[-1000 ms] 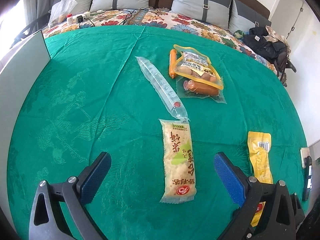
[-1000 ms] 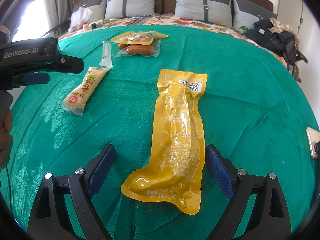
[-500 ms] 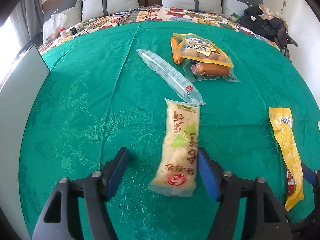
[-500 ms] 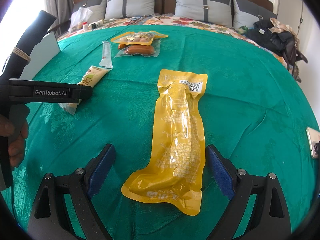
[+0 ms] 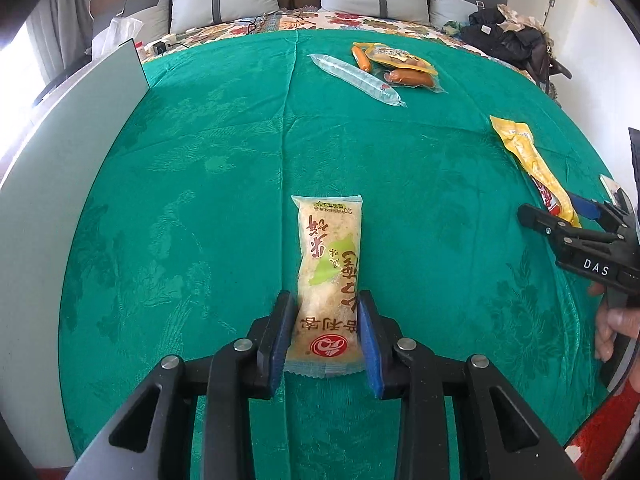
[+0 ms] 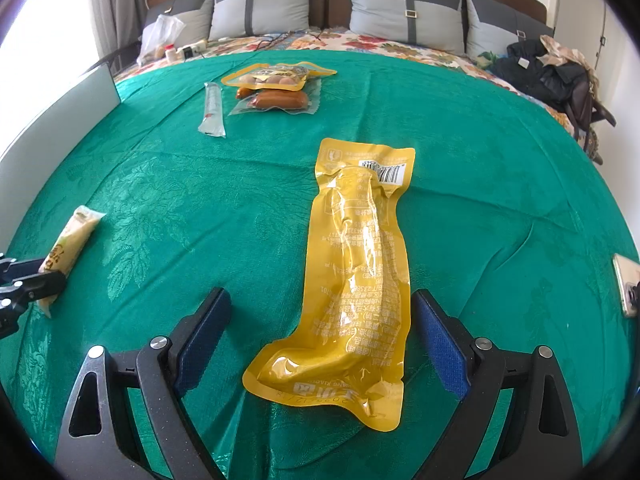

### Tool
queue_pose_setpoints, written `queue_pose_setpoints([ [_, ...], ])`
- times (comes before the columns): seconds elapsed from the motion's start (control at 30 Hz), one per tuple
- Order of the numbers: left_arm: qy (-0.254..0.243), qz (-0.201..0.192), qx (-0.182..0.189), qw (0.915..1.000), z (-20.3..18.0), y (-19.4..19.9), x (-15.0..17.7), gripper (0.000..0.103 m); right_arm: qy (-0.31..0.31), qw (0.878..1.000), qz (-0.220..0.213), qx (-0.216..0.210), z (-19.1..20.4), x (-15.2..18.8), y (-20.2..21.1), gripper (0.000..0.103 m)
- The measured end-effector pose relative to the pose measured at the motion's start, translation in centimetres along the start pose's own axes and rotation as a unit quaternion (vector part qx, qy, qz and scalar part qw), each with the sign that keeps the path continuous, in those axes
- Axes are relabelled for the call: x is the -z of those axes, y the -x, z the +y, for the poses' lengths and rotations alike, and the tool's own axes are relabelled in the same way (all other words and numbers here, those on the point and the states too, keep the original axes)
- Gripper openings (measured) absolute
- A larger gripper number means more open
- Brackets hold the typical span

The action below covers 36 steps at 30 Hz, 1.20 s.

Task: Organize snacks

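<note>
Green patterned cloth point(image 5: 208, 184) covers the whole surface, and every snack lies flat on it. Behind it a bed point(image 6: 384, 46) with grey pillows fills the far edge, and a pale board point(image 5: 68, 160) stands along the left side, its near end cut off by the frame.

Largest of the snacks is the yellow vacuum pouch point(image 6: 352, 280). Its long axis runs away from me, barcode end far, crumpled end near, between the spread fingers of my right tool point(image 6: 320, 344). The blue pads stand clear of it on both sides and touch nothing.

Next comes the cream rice-cracker pack point(image 5: 328, 280), also lengthwise away from me, its red logo at the near end. My left tool point(image 5: 326, 336) is closing on that near end, and the pads already press both long edges. The pack's bottom seam sits partly behind the fingers.

Far back, a clear tube packet point(image 5: 356, 80) lies slanted, one end toward the bed, just beside a yellow-edged bag point(image 6: 276, 76) that overlaps a clear sausage pack point(image 6: 276, 102). What is inside the bag is hard to make out.

At the right rim a phone point(image 6: 626, 284) is cut off by the frame.
</note>
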<state>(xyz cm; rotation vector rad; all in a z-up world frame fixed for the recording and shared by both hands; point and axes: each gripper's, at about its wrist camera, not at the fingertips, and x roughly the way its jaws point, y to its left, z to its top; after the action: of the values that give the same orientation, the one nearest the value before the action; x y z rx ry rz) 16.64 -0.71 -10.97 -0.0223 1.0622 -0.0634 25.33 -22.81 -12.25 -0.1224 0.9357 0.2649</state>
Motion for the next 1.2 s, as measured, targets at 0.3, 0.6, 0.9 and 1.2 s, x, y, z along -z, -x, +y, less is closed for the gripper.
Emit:
queue_pose_setpoints([
  [0.3, 0.005, -0.01, -0.021, 0.9997, 0.7, -1.0, -0.6, 0.075, -0.038, 0.997, -0.006, -0.067, -2.0, -0.4, 0.5, 0.093],
  [0.6, -0.005, -0.021, 0.022, 0.9995, 2.0, 1.2, 0.9, 0.023, -0.044, 0.986, 0.157, 0.023, -1.3, -5.7, -2.4, 0.047],
  [0.9, 0.099, -0.064, 0.11, 0.9869, 6.9, 5.1, 1.0, 0.022, -0.223, 0.953, 0.147, -0.14, -3.0, -4.5, 2.2, 0.043],
  [1.2, 0.206, -0.144, 0.103, 0.9623, 16.5, 16.0, -1.2, 0.023, -0.128, 0.937, 0.105, -0.309, 15.6, -12.0, 7.6, 0.044],
])
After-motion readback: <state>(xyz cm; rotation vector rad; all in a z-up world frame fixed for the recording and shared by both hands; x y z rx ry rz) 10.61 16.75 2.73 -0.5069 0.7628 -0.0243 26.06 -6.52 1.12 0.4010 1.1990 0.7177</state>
